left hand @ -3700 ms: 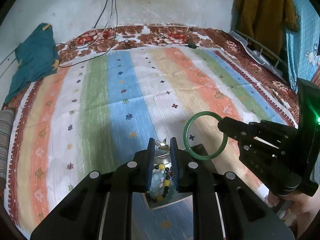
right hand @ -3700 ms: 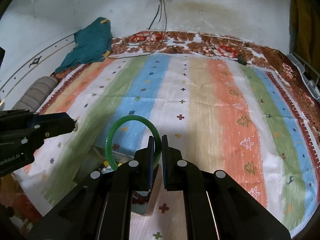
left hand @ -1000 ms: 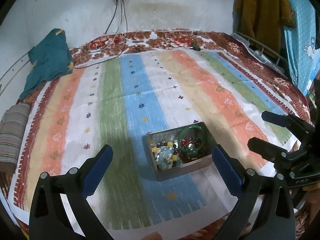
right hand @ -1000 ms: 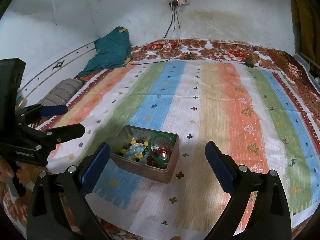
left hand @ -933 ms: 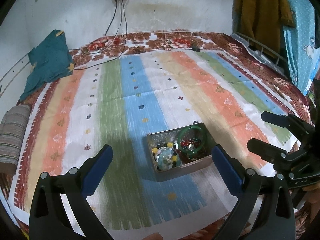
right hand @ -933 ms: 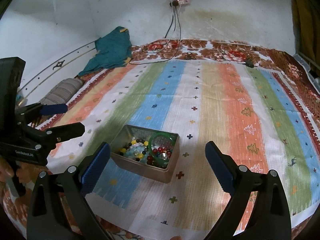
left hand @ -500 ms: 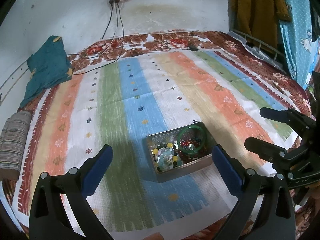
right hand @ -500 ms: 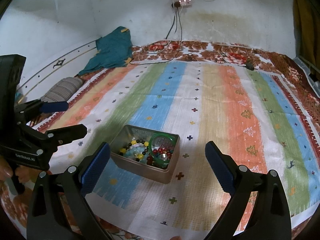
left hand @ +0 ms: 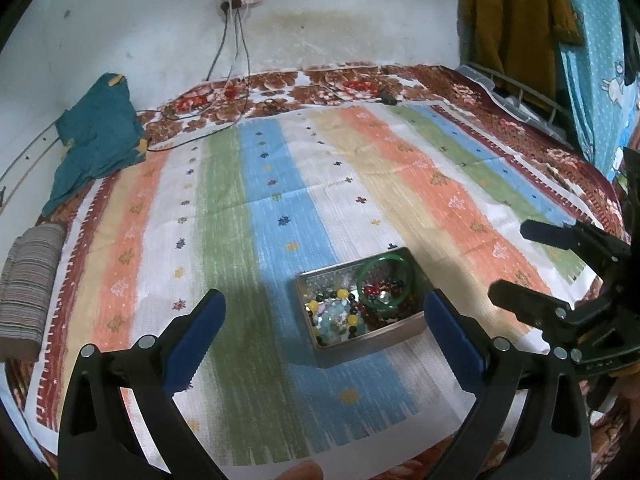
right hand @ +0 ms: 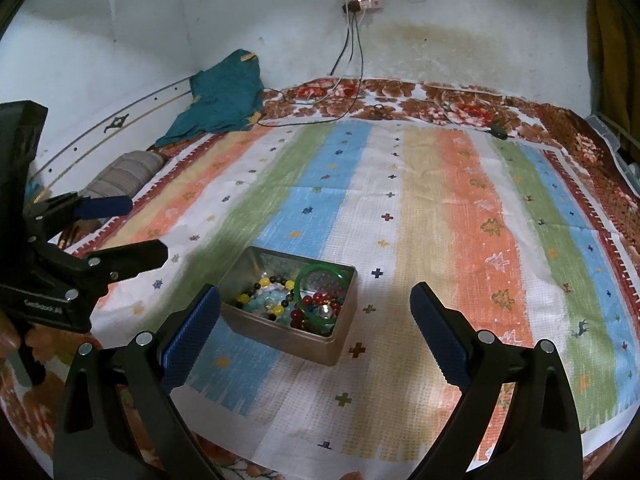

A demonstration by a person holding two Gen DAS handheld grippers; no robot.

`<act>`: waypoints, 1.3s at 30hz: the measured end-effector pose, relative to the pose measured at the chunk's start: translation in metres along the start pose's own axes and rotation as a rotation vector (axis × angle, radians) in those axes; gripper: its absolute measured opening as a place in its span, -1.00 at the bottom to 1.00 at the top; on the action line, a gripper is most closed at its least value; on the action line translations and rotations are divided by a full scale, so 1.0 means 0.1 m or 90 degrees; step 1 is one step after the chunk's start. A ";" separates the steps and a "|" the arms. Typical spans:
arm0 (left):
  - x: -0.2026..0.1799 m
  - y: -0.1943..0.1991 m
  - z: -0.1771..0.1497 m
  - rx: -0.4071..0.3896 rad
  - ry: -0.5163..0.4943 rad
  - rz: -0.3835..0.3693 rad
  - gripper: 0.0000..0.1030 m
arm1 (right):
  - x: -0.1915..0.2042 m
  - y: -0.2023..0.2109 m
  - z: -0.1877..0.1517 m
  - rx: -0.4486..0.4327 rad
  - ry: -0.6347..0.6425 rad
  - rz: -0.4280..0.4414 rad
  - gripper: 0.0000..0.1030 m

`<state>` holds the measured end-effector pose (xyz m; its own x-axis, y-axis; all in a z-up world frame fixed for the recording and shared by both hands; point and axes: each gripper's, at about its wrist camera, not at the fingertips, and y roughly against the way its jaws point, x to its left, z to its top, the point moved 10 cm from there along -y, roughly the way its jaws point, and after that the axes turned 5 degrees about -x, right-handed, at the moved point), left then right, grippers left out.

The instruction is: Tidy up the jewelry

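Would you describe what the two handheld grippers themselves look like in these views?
Both are matte black plastic. The left gripper and the right gripper each have two long fingers lined with ribbed blue pads, joined by silver screws. Seen from the right wrist camera, the left gripper's body bears small white lettering, too blurred to read with confidence. No cables or sleeves are visible.

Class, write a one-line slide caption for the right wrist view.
Open right gripper above a tin holding a bangle and beads.
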<state>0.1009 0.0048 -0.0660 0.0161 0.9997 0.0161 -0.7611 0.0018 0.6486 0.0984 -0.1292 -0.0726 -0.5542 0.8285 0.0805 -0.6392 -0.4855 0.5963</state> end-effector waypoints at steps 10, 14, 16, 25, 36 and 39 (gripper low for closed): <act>0.06 0.01 0.01 -0.004 0.042 -0.031 0.89 | -0.02 0.00 -0.01 -0.003 -0.002 0.001 0.87; 0.02 0.01 -0.01 -0.003 0.032 -0.032 0.89 | -0.03 0.00 -0.01 -0.003 -0.003 0.001 0.87; 0.02 0.01 -0.01 -0.003 0.030 -0.032 0.89 | -0.03 0.00 -0.01 -0.002 -0.003 0.000 0.87; -0.02 0.02 -0.01 -0.004 0.022 -0.034 0.89 | -0.03 -0.02 -0.02 -0.001 -0.007 0.001 0.87; -0.04 0.00 -0.02 0.001 0.012 -0.027 0.89 | -0.03 -0.02 -0.02 -0.003 -0.008 0.001 0.87; -0.04 -0.01 -0.03 0.004 0.012 -0.019 0.89 | -0.04 -0.01 -0.02 -0.003 -0.010 0.000 0.87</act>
<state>0.1001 0.0013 -0.0689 0.0266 0.9995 -0.0175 -0.7567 0.0316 0.6530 0.1004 -0.1323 -0.0751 -0.5459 0.8327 0.0924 -0.6422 -0.4867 0.5922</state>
